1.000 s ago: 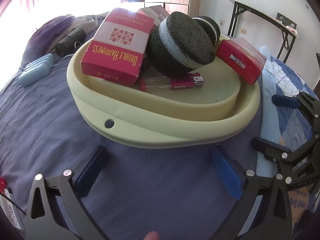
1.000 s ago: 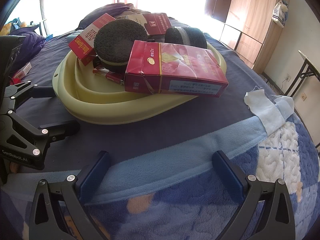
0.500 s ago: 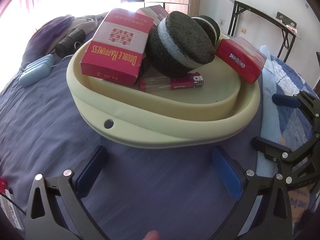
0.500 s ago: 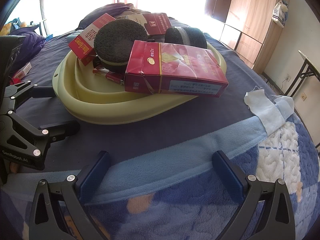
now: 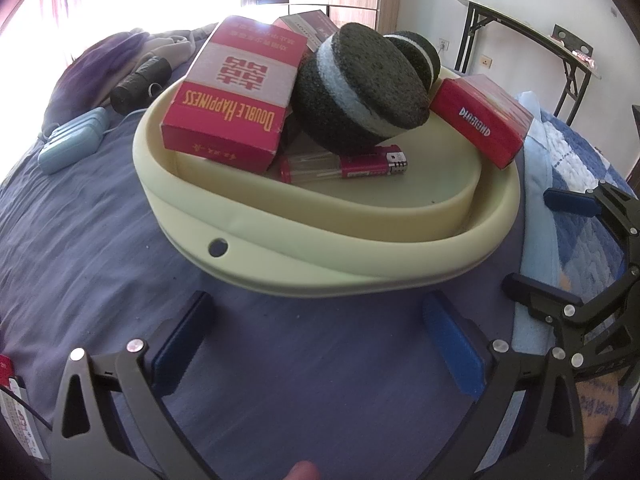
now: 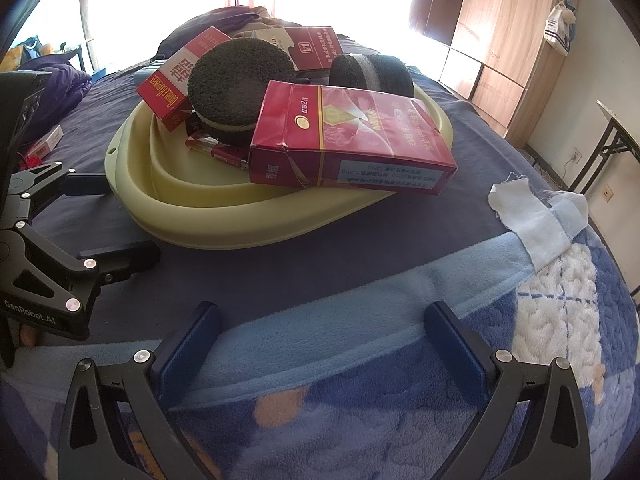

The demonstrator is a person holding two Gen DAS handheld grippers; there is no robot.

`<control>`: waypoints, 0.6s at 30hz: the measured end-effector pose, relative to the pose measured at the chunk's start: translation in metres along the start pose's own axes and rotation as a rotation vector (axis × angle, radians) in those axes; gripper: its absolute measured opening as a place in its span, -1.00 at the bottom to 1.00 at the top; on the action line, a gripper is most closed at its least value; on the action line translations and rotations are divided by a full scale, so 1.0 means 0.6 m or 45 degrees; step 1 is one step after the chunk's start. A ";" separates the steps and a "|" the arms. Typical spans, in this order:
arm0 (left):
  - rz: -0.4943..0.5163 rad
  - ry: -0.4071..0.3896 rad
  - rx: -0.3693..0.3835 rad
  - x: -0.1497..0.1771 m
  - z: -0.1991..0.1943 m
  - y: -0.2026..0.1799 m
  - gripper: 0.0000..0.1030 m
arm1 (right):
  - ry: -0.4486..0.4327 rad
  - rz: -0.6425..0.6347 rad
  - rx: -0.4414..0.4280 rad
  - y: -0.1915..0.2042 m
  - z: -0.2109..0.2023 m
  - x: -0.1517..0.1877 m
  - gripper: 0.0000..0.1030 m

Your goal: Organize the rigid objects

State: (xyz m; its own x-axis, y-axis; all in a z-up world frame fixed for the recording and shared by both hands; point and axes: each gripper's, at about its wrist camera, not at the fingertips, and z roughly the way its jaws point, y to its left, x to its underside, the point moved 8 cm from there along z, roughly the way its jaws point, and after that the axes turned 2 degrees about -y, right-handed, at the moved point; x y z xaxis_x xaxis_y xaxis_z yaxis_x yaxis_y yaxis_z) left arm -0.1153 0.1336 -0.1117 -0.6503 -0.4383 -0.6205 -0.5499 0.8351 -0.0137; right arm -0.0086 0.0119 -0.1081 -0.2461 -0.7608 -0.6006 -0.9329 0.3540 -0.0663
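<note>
Both grippers sit low over the blue bedspread (image 5: 80,240), jaws spread wide and holding nothing. The left gripper (image 5: 320,344) faces the pale yellow tray (image 5: 320,264) from just in front of its near rim; the right gripper (image 6: 324,344) hangs over the lighter blue blanket (image 6: 360,320), a little further back from the tray.

Everything to be sorted is piled in that tray. In the left wrist view, the Double Happiness box (image 5: 236,96) leans on the tray's far-left wall, its long axis running near to far and its lettered end facing the camera. Beside it on the right a big dark round sponge (image 5: 360,92) stands tilted, flat face up and to the right, with a smaller round sponge (image 5: 416,54) behind it. Under the big one lies a red lighter (image 5: 344,166), long axis left to right, metal head pointing right. A Diamond box (image 5: 480,120) rests on the right rim, tilted, its long axis running from near right to far left. A fourth red box (image 6: 316,46) sits at the far side, partly hidden.

On the bedspread to the far left lie a light blue case (image 5: 72,144) and a dark roll (image 5: 140,80). A white cloth (image 6: 528,216) lies on the blanket to the right of the tray.
</note>
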 end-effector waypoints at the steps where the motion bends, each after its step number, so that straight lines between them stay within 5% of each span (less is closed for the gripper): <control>1: -0.001 0.000 0.001 0.000 0.000 0.001 1.00 | 0.000 0.000 0.000 0.000 0.000 0.000 0.99; 18: -0.005 0.004 0.002 0.002 0.000 -0.004 1.00 | 0.000 0.000 0.000 -0.001 0.000 0.000 0.99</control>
State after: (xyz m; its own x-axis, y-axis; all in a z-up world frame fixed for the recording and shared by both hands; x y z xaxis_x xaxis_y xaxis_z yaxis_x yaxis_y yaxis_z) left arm -0.1147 0.1309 -0.1127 -0.6497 -0.4430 -0.6177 -0.5518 0.8338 -0.0175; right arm -0.0084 0.0115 -0.1082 -0.2461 -0.7608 -0.6005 -0.9329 0.3541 -0.0662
